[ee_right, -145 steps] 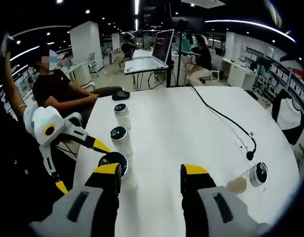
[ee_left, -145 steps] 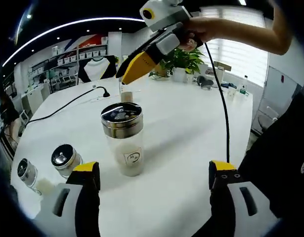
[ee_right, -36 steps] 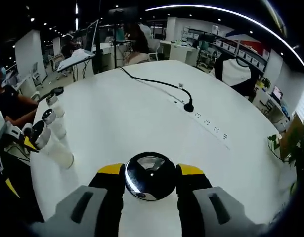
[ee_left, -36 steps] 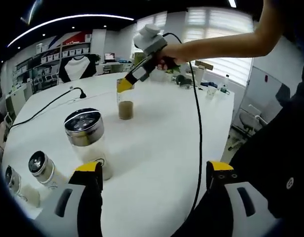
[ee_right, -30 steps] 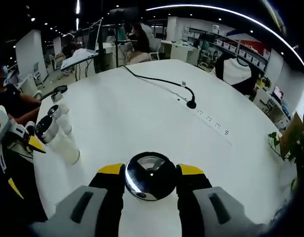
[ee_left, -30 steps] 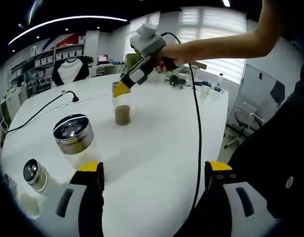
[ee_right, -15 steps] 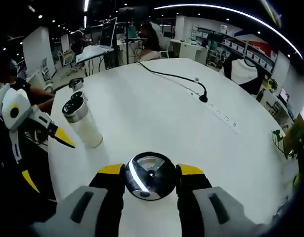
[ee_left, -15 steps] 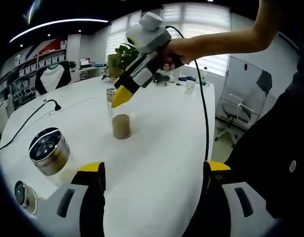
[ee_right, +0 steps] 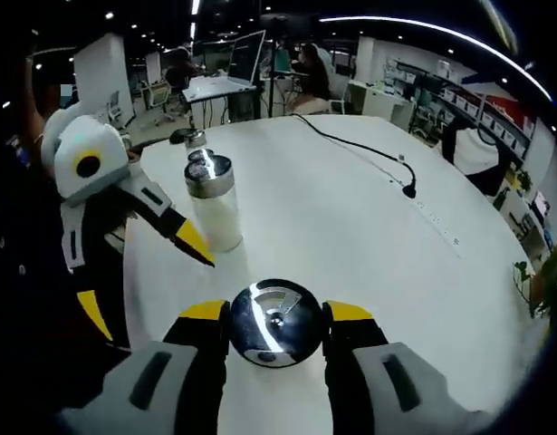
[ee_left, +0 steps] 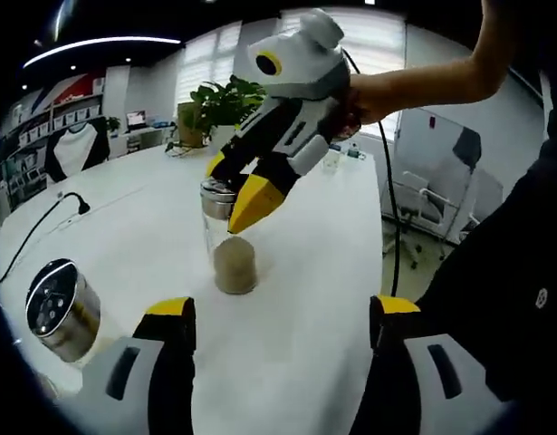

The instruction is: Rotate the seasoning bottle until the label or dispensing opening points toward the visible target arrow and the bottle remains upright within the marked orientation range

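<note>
A small clear seasoning bottle [ee_left: 233, 263] with brown powder and a steel cap [ee_right: 276, 324] stands upright on the white table [ee_left: 314, 272]. My right gripper [ee_right: 278, 313] is shut on the cap, one yellow jaw on each side. In the left gripper view it comes down from the upper right, and the right gripper [ee_left: 231, 186] clasps the bottle's top. My left gripper [ee_left: 278, 313] is open and holds nothing, a short way in front of the bottle. In the right gripper view the left gripper [ee_right: 142, 281] shows at the left, jaws apart.
A bigger shaker [ee_right: 213, 204] with a steel lid and white contents stands to one side; the same shaker [ee_left: 61, 308] sits left of my left jaw. A small jar [ee_right: 195, 139] stands behind it. A black cable [ee_right: 369, 149] crosses the table. A potted plant [ee_left: 224, 100] stands at the far edge.
The right gripper, open 4.8 s ago, closed on the brown bottle's cap and has turned with it. The left gripper now looks at the bottle from closer.
</note>
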Motion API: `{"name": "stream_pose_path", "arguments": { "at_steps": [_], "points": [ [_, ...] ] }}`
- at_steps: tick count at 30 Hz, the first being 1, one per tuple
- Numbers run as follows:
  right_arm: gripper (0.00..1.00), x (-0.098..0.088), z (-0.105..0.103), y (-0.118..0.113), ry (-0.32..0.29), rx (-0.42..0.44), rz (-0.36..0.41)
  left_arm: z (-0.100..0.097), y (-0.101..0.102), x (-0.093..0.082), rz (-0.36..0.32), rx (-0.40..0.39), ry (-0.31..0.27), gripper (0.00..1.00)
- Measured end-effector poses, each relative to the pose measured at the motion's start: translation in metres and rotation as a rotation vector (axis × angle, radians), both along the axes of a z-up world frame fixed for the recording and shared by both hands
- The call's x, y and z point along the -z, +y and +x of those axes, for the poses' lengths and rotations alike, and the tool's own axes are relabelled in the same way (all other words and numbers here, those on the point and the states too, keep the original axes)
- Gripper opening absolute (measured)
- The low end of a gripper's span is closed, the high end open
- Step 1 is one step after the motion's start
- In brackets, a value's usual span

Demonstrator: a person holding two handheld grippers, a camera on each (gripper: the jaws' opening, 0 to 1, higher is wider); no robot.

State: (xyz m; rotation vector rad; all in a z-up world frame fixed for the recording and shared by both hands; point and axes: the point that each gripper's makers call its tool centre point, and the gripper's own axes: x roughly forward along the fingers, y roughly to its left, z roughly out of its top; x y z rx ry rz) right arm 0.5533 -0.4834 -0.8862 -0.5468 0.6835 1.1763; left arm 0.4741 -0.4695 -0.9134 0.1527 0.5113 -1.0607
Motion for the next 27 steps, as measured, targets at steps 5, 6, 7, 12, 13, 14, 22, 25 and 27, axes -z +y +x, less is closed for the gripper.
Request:
{"name": "stream_pose_path", "arguments": {
  "at_steps": [5,6,7,12,13,14,22,25,27],
  "points": [
    [0.38,0.001,-0.015,0.007,0.003,-0.115,-0.01,0.006,0.001,0.008,0.014,0.016,-0.008,0.81],
    [0.38,0.001,-0.019,0.009,0.001,-0.141,-0.012,0.006,0.001,0.009,0.014,0.019,-0.01,0.79],
    [0.38,0.001,-0.021,0.01,0.0,-0.159,-0.017,0.007,0.0,0.012,0.018,0.021,-0.01,0.78],
    [0.38,0.002,-0.043,0.018,-0.005,-0.294,-0.025,0.009,-0.001,0.015,0.021,0.043,-0.022,0.77],
    [0.38,0.003,-0.049,0.019,0.002,-0.335,-0.033,0.01,-0.001,0.016,0.025,0.049,-0.026,0.77],
    [0.38,0.003,-0.052,0.019,-0.002,-0.357,-0.041,0.01,-0.001,0.017,0.031,0.053,-0.03,0.76],
    [0.38,0.008,-0.067,0.028,0.0,-0.543,-0.102,0.016,-0.006,0.014,0.008,0.101,-0.085,0.67],
    [0.38,0.009,-0.069,0.03,0.003,-0.584,-0.12,0.02,-0.007,0.018,0.019,0.119,-0.098,0.66],
    [0.38,0.01,-0.07,0.031,0.004,-0.604,-0.131,0.022,-0.008,0.021,0.029,0.135,-0.102,0.63]
  ]
}}
